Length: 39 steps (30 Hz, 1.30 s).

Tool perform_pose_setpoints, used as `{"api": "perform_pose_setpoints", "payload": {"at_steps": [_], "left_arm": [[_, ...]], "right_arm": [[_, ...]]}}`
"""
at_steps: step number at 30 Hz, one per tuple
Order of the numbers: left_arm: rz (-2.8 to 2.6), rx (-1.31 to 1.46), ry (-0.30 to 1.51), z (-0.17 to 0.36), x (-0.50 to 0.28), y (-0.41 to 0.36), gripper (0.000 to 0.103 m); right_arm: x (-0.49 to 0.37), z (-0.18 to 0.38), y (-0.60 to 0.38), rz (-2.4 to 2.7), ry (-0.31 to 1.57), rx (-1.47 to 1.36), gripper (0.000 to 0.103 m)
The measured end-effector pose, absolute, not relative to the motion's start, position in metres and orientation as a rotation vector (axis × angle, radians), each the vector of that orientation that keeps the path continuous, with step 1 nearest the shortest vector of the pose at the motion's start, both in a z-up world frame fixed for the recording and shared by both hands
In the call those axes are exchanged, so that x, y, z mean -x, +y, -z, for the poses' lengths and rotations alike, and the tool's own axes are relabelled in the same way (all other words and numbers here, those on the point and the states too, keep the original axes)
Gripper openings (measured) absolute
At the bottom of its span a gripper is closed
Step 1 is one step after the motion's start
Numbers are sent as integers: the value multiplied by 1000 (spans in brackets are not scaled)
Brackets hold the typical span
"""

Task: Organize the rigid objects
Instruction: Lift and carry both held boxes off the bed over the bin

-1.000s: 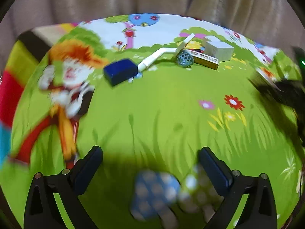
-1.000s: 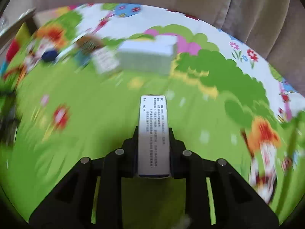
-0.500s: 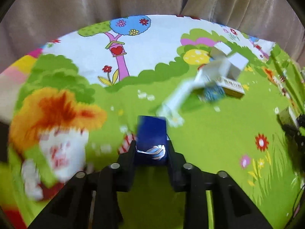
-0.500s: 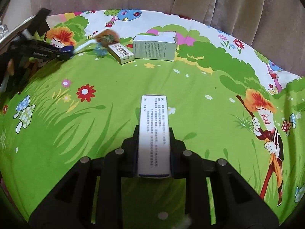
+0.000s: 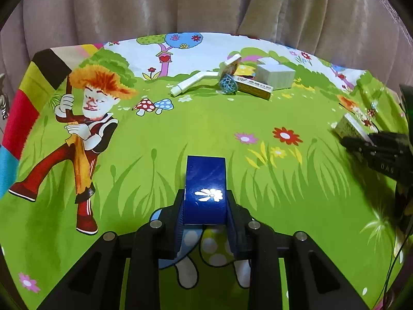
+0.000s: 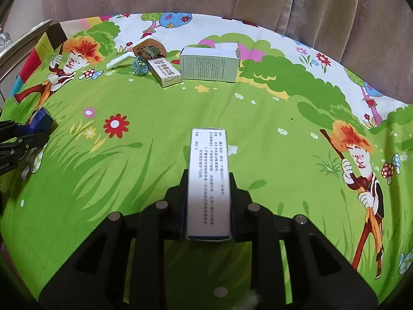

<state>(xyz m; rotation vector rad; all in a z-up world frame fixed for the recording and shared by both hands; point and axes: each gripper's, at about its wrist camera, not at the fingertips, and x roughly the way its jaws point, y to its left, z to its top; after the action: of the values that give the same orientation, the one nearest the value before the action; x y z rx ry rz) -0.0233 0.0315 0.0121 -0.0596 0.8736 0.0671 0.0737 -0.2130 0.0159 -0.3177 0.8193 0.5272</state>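
The left gripper [image 5: 205, 208] had just closed its two fingers [image 5: 180, 214] on one glossy dark blue rectangular box with a white flower mark [image 5: 205, 188], which stuck out forward from between them, above the surface covered by a bright green cartoon-printed cloth [image 5: 129, 160]. The right gripper [image 6: 208, 204] held its two fingers [image 6: 180, 201] clamped on one long white cardboard box printed with small text [image 6: 209, 180], likewise jutting ahead of the fingertips.

Well ahead of both pairs of fingers, near the cloth's far edge, five loose things lay clustered: one white bent plastic piece [image 5: 192, 82], one small teal lattice egg-shaped object [image 5: 227, 84], one round brown-faced disc standing tilted [image 6: 149, 49], one narrow white and yellow carton [image 6: 165, 73] just beside the egg, and one larger white rectangular carton [image 6: 208, 64]. Another white box top [image 6: 227, 47] showed behind that carton; whether it was separate could not be told. Beige curtains [image 5: 206, 5] hung beyond.
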Motion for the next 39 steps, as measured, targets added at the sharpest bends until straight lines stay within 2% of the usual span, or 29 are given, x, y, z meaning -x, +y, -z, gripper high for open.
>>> {"api": "perform_pose_setpoints", "payload": {"at_steps": [7, 18, 29, 39], "left_arm": [[-108, 60, 874, -13, 30, 31, 29], [-90, 285, 828, -27, 129, 19, 29], [-124, 157, 469, -136, 179, -12, 29], [-78, 67, 328, -186, 206, -45, 29]], "right_arm": [[-60, -17, -214, -477, 843, 235, 29], [85, -30, -179, -594, 769, 302, 29], [156, -133, -200, -584, 405, 230, 29], [202, -182, -226, -526, 197, 215, 29]]}}
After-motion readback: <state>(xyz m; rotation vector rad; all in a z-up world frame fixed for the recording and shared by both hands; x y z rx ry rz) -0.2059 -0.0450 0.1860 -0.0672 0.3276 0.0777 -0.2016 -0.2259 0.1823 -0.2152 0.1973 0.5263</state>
